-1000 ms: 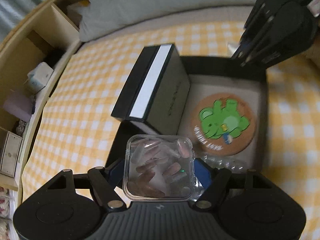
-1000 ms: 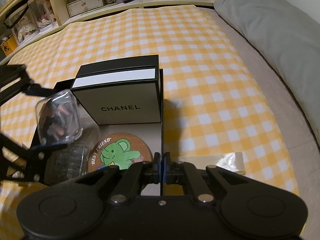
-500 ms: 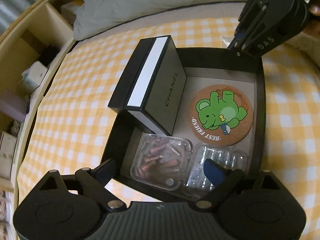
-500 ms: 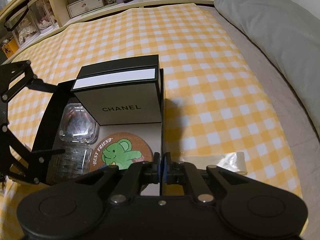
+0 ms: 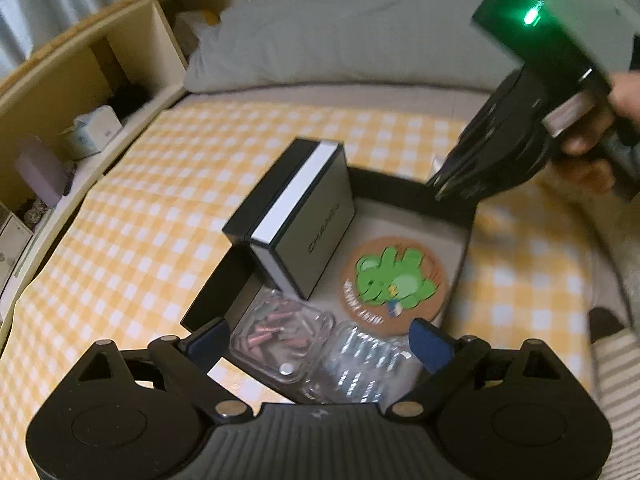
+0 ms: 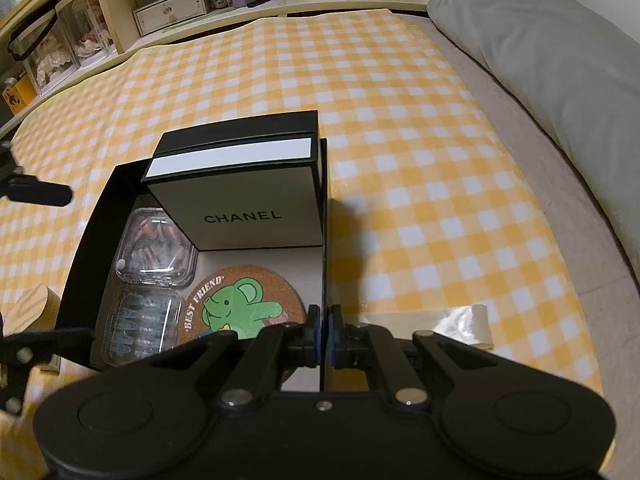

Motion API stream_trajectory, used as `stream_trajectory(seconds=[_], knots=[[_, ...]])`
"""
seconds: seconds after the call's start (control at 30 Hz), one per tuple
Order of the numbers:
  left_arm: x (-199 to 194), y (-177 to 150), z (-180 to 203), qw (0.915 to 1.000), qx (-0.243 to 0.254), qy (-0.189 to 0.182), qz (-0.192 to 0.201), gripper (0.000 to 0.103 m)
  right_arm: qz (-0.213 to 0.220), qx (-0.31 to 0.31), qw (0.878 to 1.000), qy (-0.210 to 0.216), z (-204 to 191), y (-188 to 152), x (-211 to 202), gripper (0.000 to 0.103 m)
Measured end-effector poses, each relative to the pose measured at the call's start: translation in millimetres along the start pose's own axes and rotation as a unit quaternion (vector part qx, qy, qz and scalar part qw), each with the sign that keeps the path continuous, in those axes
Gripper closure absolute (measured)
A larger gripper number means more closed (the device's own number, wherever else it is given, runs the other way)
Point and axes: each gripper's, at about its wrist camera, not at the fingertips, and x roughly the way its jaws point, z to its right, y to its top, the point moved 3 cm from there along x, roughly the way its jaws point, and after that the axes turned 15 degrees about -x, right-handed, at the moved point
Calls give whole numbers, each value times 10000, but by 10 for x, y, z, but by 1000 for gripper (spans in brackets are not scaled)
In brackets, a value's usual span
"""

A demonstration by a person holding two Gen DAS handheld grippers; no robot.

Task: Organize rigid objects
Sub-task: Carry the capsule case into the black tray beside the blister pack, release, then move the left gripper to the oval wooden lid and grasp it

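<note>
My left claw (image 5: pixel 316 338) hangs spread and empty just above the clear case of pink nails (image 5: pixel 280 334), which lies in the black tray's (image 6: pixel 86 240) near-left corner beside a second clear case (image 5: pixel 360 360). It looks light, stiff and slick; I'd pinch its flat side walls. My right claw (image 6: pixel 323 334) is clamped on the tray's right wall

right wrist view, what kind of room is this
Most likely a bedroom: the black box sits on a bed covered by a yellow checked sheet, a grey pillow lies alongside, and wooden shelves hold small keepsakes.
</note>
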Motion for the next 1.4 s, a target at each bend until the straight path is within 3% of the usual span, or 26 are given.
stream_trajectory(seconds=[0.2, 0.37, 0.6, 0.87, 1.0, 1.17, 1.4], knots=[[-348, -26, 76, 9973, -569, 0, 465, 3, 4, -6, 10000, -2, 3, -6, -4, 99], [-640, -58, 102, 9892, -1238, 59, 781, 0, 5, 0, 10000, 2, 0, -2, -4, 99], [-951, -164, 126, 9712, -2111, 442, 1015, 0, 6, -1, 10000, 3, 1, -1, -3, 99], [-1243, -437, 50, 9487, -2782, 923, 1188, 0, 8, -15, 10000, -1, -2, -6, -2, 99], [-1408, -570, -96, 9274, -3308, 1145, 1321, 0, 10, -17, 10000, -7, 4, -2, -3, 99], [-1565, -773, -328, 8936, -4020, 1419, 1401, 0, 5, -14, 10000, -6, -13, 1, -2, 99], [-1492, -1197, -634, 8234, -5302, 1611, 1224, 0, -18, -64, 10000, -29, -5, -13, -4, 99]])
